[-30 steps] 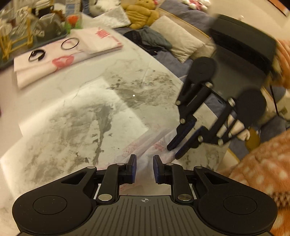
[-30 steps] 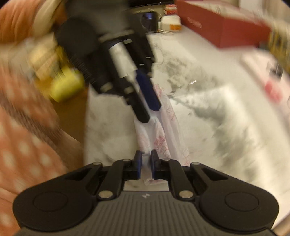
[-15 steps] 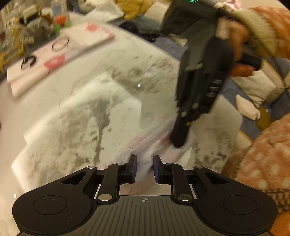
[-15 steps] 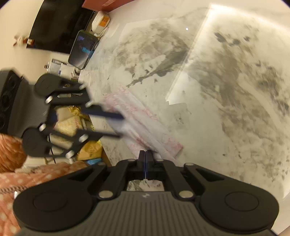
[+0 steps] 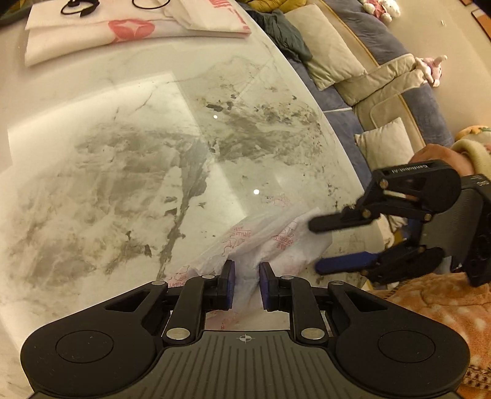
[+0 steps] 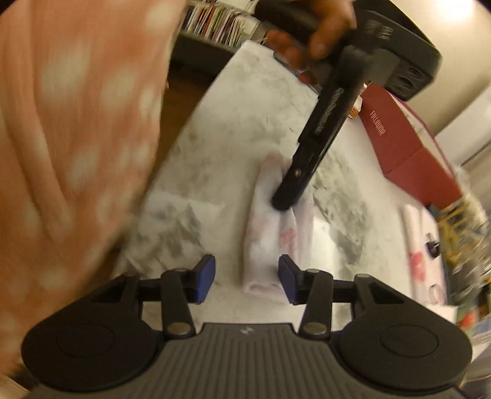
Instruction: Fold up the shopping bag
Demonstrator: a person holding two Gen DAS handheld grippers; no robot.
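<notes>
While the bag is worked on at the table's near corner, the scene is set out as follows.

Bag: a thin white plastic shopping bag (image 5: 267, 242) with red print is seen folded into a narrow, crumpled strip; it is laid flat on the marble table (image 5: 129, 172), close to the table's edge on the person's side.

Left gripper: the left gripper (image 5: 247, 284) is pointed down at one end of the strip. Its blue pads (image 5: 229, 284) are held a narrow way apart, and a raised ridge of the bag is seen between them. Whether the plastic is actually pinched cannot be told.

Right gripper: the right gripper (image 6: 247, 277) is placed at the strip's other end. Its jaws are opening and are spread wider than the strip, which is seen between them; the bag is not pressed by either pad.

Hands: the right-hand tool is gripped by a hand (image 5: 438, 158) in a cream cuff; an orange spotted sleeve (image 6: 76, 138) is seen, blurred, beside it.

Table top: folded white cloths with pink print (image 5: 122, 29) are laid at the far side, with two black rings on them. A dark red box (image 6: 408, 147) is stood near the opposite edge.

Beyond the table: a sofa with beige cushions (image 5: 328, 52) is seen.
</notes>
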